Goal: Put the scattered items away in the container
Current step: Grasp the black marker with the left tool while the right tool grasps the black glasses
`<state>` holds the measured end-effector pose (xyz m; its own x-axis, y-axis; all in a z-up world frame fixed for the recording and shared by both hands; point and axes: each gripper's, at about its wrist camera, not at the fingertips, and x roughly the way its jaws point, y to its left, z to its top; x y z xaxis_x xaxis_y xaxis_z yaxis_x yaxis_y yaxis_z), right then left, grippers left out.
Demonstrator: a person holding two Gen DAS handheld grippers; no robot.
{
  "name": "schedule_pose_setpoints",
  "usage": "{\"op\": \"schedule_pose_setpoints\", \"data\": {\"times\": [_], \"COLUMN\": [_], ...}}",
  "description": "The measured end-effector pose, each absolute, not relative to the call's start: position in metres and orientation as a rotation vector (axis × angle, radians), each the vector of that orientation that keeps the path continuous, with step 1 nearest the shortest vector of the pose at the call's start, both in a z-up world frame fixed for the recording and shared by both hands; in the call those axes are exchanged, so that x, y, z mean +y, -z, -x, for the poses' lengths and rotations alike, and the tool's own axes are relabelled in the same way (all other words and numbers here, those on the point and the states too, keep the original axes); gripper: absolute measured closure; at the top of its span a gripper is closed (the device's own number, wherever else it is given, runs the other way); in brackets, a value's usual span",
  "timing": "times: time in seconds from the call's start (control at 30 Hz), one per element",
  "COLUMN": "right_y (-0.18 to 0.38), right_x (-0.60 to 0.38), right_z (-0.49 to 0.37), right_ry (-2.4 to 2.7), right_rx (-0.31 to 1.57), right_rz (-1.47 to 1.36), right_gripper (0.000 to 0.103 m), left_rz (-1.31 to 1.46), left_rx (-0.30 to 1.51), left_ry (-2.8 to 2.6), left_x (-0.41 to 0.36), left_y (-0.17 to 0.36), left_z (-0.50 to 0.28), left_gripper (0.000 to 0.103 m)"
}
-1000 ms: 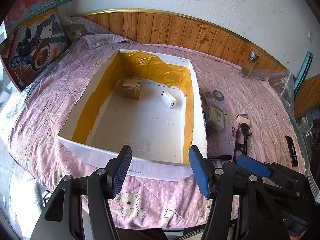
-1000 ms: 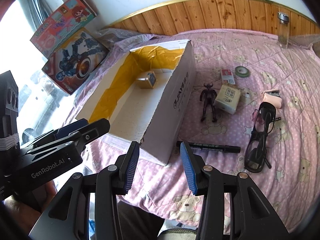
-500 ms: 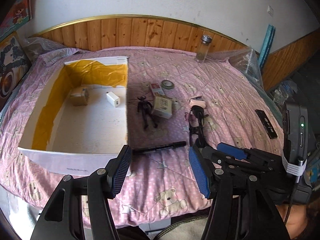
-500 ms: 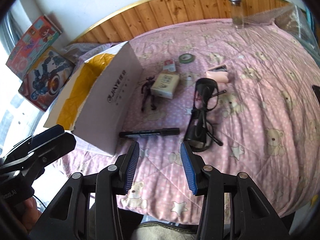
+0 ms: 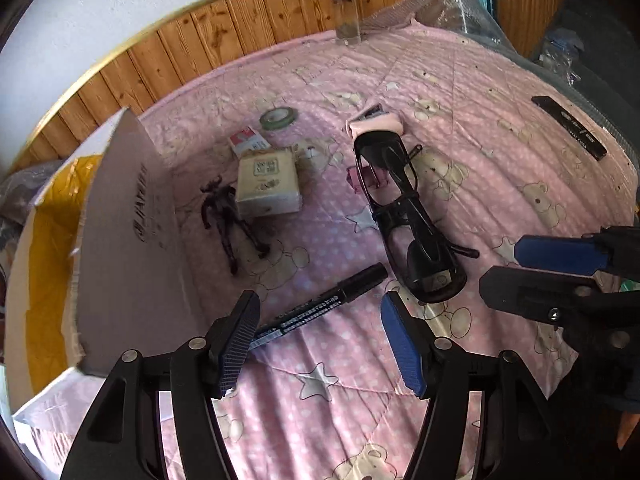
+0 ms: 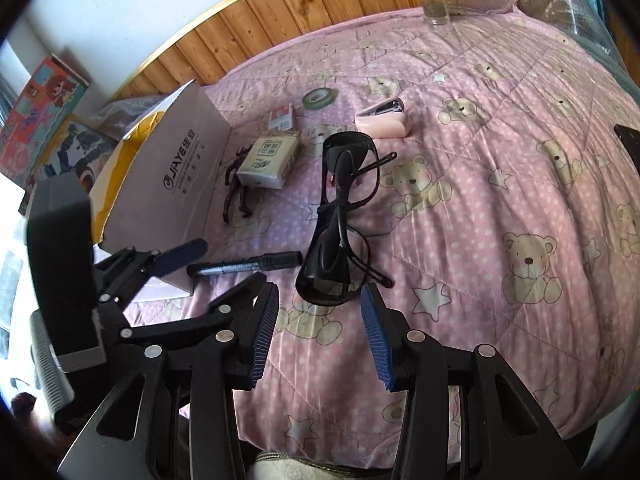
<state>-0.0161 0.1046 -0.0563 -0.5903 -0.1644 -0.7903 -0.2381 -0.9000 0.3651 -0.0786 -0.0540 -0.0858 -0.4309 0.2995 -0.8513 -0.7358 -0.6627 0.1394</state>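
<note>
Tools [image 5: 320, 332] [image 6: 318, 328] both spread, empty, above marker [image 5: 320, 304], glasses [image 6: 340, 220]

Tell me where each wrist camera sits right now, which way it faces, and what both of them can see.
Left wrist: behind the open left gripper, low over the quilt, facing the black marker; the right gripper shows at right.
Right wrist: behind the open right gripper, facing the black glasses; the left gripper shows at left.
Shared: marker, glasses, cardboard box, tissue pack, figurine.
</note>
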Motion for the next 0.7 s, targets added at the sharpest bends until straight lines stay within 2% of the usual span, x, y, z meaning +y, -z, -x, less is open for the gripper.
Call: {"op": "schedule_pose_setpoints", "data": {"times": [0.07, 0.13, 0.17, 0.2, 0.23, 0.27, 0.37, 0.4, 0.5, 0.57, 0.6, 0.63, 0.67, 0.7], "right_y": [0.059, 0.062, 0.063, 0.064, 0.065, 0.068, 0.078, 0.082, 0.09, 0.098, 0.103, 0.106, 0.107, 0.107], "right_x": [0.109, 0.111, 0.112, 0.112, 0.113, 0.113, 0.113, 0.113, 0.11, 0.107, 0.107, 0.108, 0.11, 0.114], "right_z": [0.022, 0.03, 0.035, 0.039, 0.043, 0.047, 0.06, 0.065, 0.079, 0.088, 0.091, 0.091, 0.09, 0.088], "right_ry": [-2.669, -2.664, -2.664, -2.665, -2.667, -2.669, -2.657, -2.651, -2.647, -2.655, -2.663, -2.684, -2.702, -2.702], "right_rx": [0.687, 0.675, 0.657, 0.638, 0.621, 0.611, 0.6, 0.591, 0.55, 0.506, 0.5, 0.505, 0.516, 0.544], "right_rz": [1.401, 1.423, 1.435, 1.443, 1.45, 1.459, 1.495, 1.51, 1.542, 1.558, 1.556, 1.531, 1.504, 1.493], "right_gripper": [0.057, 0.057, 0.057, 0.057, 0.057, 0.057, 0.057, 0.057, 0.057, 0.056, 0.057, 0.061, 0.063, 0.076], "left_rz": [1.163, 1.216, 1.271, 1.352, 1.422, 1.46, 1.457, 1.445, 1.449, 1.42, 1.391, 1.357, 1.333, 1.319], "left_rx": [0.684, 0.664, 0.597, 0.46, 0.342, 0.299, 0.269, 0.264, 0.281, 0.325, 0.378, 0.419, 0.446, 0.47], "left_ry": [-2.105, -2.11, -2.108, -2.093, -2.086, -2.091, -2.106, -2.111, -2.134, -2.148, -2.158, -2.158, -2.15, -2.15], "left_x": [-0.05, -0.054, -0.063, -0.075, -0.089, -0.097, -0.106, -0.106, -0.1, -0.092, -0.086, -0.081, -0.077, -0.073], "left_y": [0.099, 0.109, 0.112, 0.113, 0.112, 0.111, 0.106, 0.105, 0.111, 0.113, 0.114, 0.113, 0.113, 0.112], "left_z": [0.085, 0.093, 0.1, 0.108, 0.114, 0.113, 0.106, 0.106, 0.11, 0.106, 0.101, 0.095, 0.091, 0.086], "left_gripper": [0.04, 0.062, 0.065, 0.077, 0.084, 0.086, 0.087, 0.085, 0.062, 0.061, 0.064, 0.08, 0.088, 0.089]}}
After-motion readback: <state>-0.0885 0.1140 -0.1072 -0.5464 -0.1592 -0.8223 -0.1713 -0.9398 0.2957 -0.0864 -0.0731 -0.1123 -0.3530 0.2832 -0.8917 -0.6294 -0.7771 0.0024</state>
